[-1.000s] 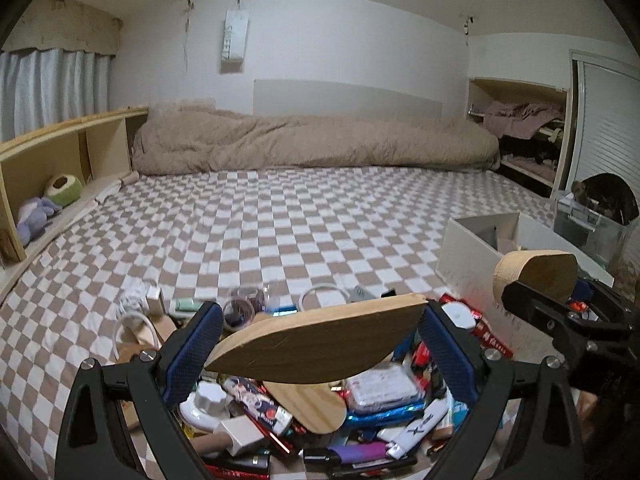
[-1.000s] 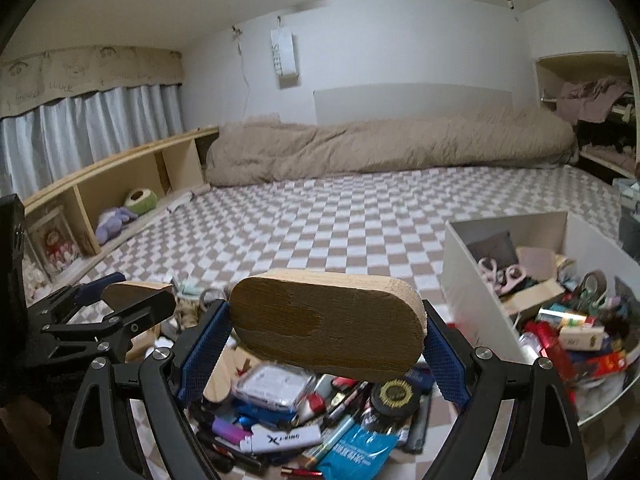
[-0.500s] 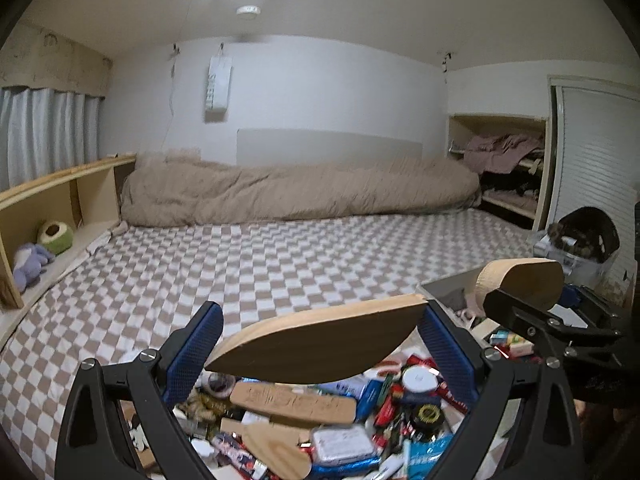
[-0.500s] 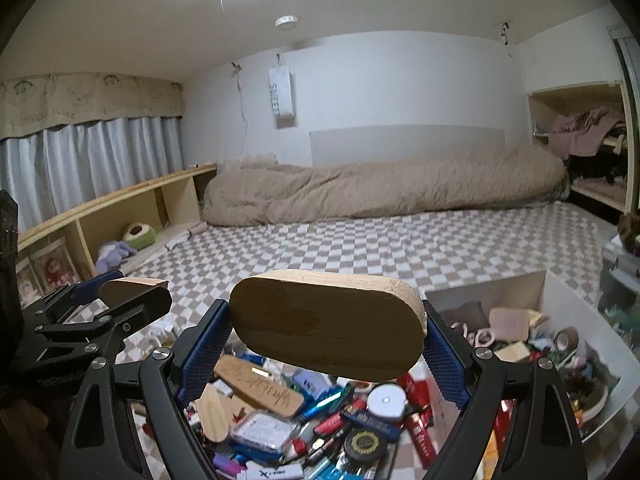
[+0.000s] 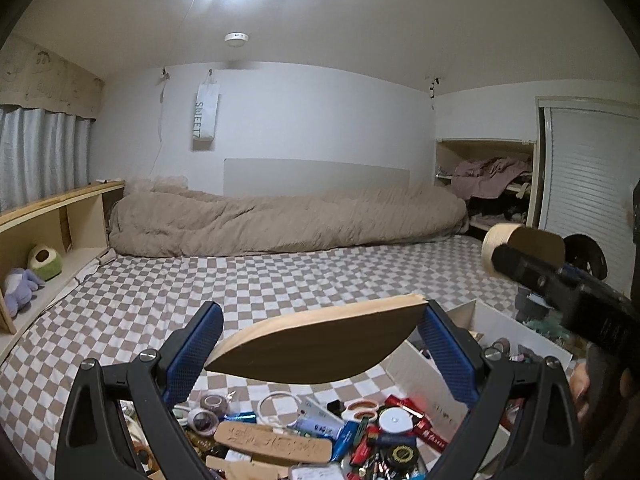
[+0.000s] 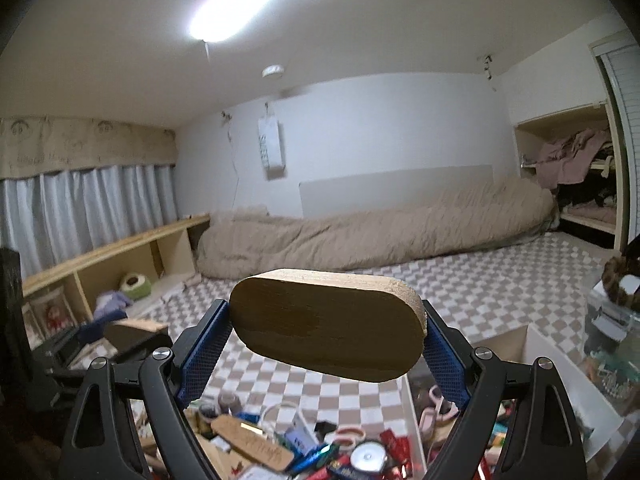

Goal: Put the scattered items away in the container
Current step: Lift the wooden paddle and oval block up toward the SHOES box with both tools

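Gripping a wooden board [image 5: 316, 344] across its ends, left tongs [image 5: 318, 354]; clamped likewise on a rounded wooden block [image 6: 326, 326], right tongs [image 6: 326, 350]. Below, scattered items [image 5: 320, 436] heaped on the checkered bed [image 5: 280, 280], white container [image 6: 560, 372] just beside, part filled. Beyond, rumpled beige duvet [image 5: 280, 220].

"SMEET" on hanging white pouch [image 5: 205, 120]

Home bedroom: wide bed with brown-and-white checkered sheet [image 5: 248, 280], rolled beige duvet [image 5: 280, 220] along the white wall, grey pleated curtains [image 6: 88, 204], low wooden shelf [image 5: 60, 216] holding plush toys, open closet with piled clothes [image 5: 492, 172].
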